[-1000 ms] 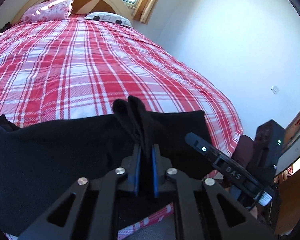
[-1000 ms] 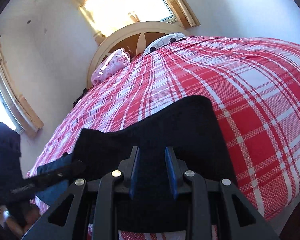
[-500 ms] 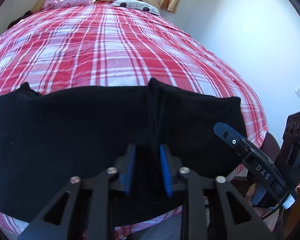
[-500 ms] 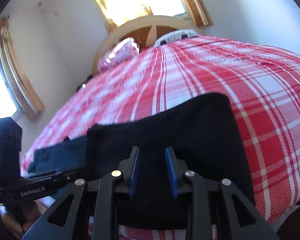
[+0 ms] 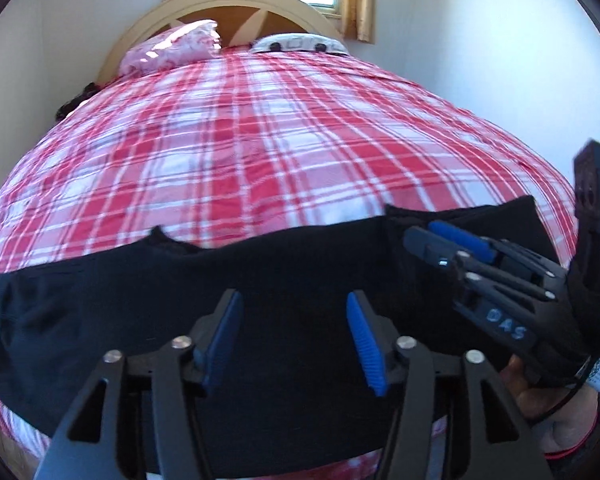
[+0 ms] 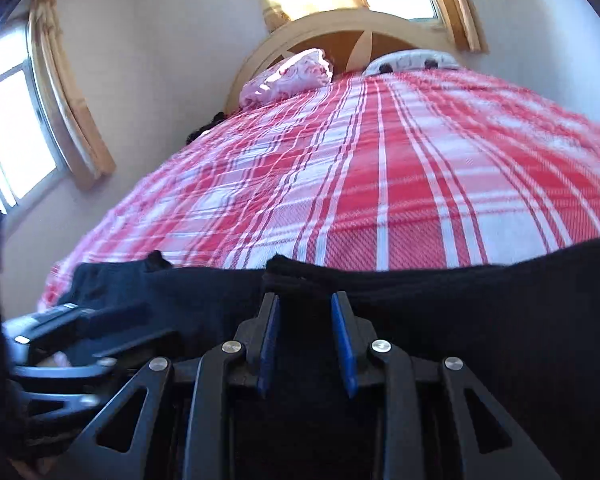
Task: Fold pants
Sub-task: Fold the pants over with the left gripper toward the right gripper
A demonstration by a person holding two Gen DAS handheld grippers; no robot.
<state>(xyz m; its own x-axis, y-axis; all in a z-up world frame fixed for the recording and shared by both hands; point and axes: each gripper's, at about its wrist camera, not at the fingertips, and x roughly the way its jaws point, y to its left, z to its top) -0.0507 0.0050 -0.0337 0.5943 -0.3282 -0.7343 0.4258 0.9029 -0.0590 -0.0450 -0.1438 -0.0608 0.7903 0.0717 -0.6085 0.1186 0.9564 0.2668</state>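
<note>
Pants [image 5: 284, 280] flat beneath parted left gripper [image 5: 294, 312].

A bed with a red-and-white plaid cover [image 5: 260, 140] fills most of both wrist views. An arched wooden headboard [image 5: 228, 4] stands at 12 o'clock against a pale wall [image 5: 480, 40]. A pink patterned pillow [image 5: 172, 48] lies at 11 o'clock below the headboard, with a white pillow bearing dark markings [image 5: 300, 44] just beside it at 12 o'clock. A bright window with yellowish curtains [image 5: 356, 0] sits above the headboard. In the right wrist view a second window with a wooden frame [image 6: 20, 132] shows at 9 o'clock. A dark item [image 5: 76, 100], too small to identify, lies at the cover's 10 o'clock edge.
</note>
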